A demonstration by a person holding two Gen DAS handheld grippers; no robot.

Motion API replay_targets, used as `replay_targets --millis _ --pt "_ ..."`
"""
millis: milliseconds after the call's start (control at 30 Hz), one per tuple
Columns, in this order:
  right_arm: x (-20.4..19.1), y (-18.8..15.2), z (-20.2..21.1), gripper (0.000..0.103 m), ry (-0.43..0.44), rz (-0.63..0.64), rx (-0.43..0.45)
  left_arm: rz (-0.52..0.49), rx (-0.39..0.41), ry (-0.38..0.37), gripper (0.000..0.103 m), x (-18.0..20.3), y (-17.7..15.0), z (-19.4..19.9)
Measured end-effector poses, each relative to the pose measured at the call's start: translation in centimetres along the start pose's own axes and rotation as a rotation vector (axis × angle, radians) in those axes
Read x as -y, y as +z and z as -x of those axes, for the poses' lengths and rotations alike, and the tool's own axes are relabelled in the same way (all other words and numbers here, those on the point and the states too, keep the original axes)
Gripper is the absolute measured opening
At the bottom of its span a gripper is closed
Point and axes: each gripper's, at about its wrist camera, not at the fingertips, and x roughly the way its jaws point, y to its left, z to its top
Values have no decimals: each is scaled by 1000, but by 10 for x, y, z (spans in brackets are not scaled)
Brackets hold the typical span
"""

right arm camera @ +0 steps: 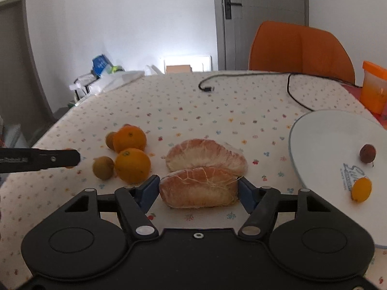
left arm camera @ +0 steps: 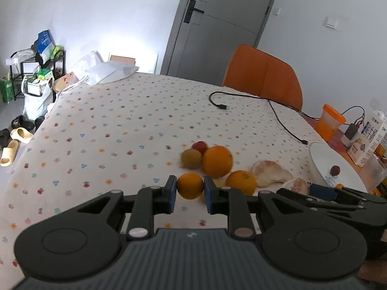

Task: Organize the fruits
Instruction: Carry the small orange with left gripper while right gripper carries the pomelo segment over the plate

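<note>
The left gripper's (left arm camera: 189, 193) fingers (left arm camera: 170, 192) are clamped on a small orange (left arm camera: 190, 185), one blue pad on each flank at about its widest girth, and the fruit seems to ride just clear of the desk (left arm camera: 101, 130). The right gripper's (right arm camera: 198, 189) fingers (right arm camera: 148, 189) stand to either side of the near pomelo segment (right arm camera: 199, 187); their pads lie at its two tapered ends, and whether they press yet I cannot tell for sure, though they look to be just touching. The small orange should be light and firm with a slightly slick rind, so a hold across its middle suits it. I judge the pomelo segment soft and fragile: its thin membrane could tear or the flesh burst under a hard squeeze, and an end-to-end hold may let it buckle, so gentle pressure is wise. Just beyond the right fingers lies a second pomelo segment (right arm camera: 205, 154), touching the first. Ahead and to their left sit two larger oranges (right arm camera: 132, 165) and a small greenish fruit (right arm camera: 103, 167). To their right stands a white plate (right arm camera: 321, 135) holding a dark round fruit (right arm camera: 367, 153) and a little yellow-orange fruit (right arm camera: 361, 189), a likely place for gathering the rest.
</note>
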Motion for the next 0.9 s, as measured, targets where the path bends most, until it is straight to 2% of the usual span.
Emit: replay_targets --millis 233,400,900 --pt "11 5 28 66 44 -15 57 -49 12 -22 22 31 3 2" --pt "27 7 47 66 41 -38 97 -79 16 -33 22 53 3 -1" --pt "101 -12 89 66 -79 -165 174 -211 13 -98 22 132 1 -9"
